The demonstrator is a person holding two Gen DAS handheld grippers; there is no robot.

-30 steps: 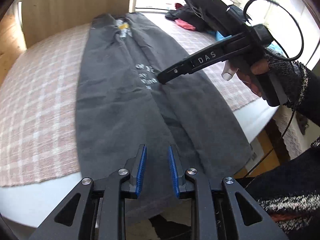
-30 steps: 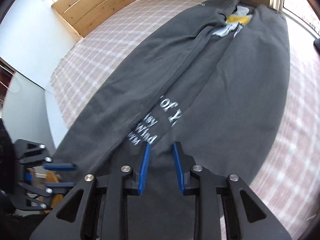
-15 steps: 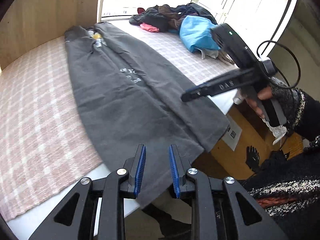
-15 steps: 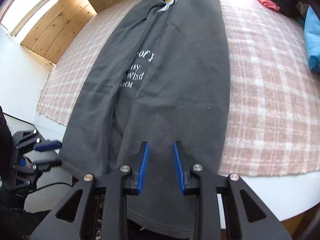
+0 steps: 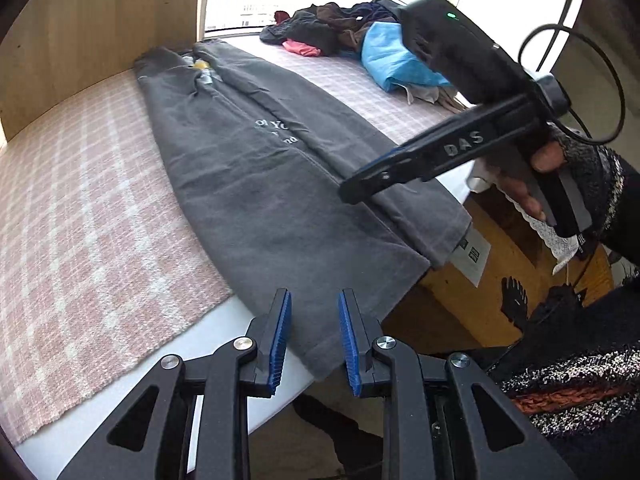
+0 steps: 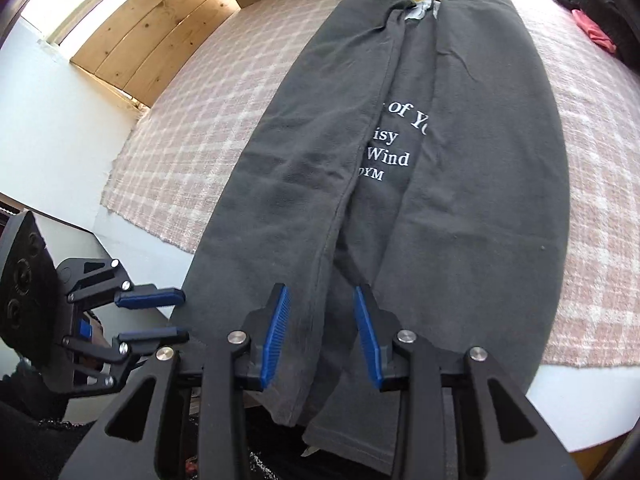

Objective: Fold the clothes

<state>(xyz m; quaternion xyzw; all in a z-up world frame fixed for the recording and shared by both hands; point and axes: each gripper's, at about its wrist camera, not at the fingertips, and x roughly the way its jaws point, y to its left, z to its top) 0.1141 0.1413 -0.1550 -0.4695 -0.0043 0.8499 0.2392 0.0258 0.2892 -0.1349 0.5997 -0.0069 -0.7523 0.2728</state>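
Note:
A dark grey shirt (image 5: 256, 184) (image 6: 472, 168) with white lettering lies lengthwise on the pink checked blanket, both long sides folded in toward the middle. Its bottom hem hangs over the near table edge. My left gripper (image 5: 314, 320) is open just above the hem's left corner, holding nothing. My right gripper (image 6: 322, 320) is open over the hem's middle seam, also holding nothing. The left wrist view shows the right gripper (image 5: 360, 188) from the side, low over the shirt's right fold. In the right wrist view the left gripper (image 6: 176, 314) sits at the lower left, beside the hem.
A pink checked blanket (image 5: 80, 208) covers the white table (image 5: 208, 332). A heap of clothes (image 5: 332, 28) and a blue garment (image 5: 396, 64) lie at the far right near the window. A wooden wall (image 5: 92, 20) stands behind. A person's hand (image 5: 532, 180) holds the right gripper.
Both grippers have drawn back from the shirt's middle toward its bottom hem at the near table edge. The right gripper's jaws have widened a little.

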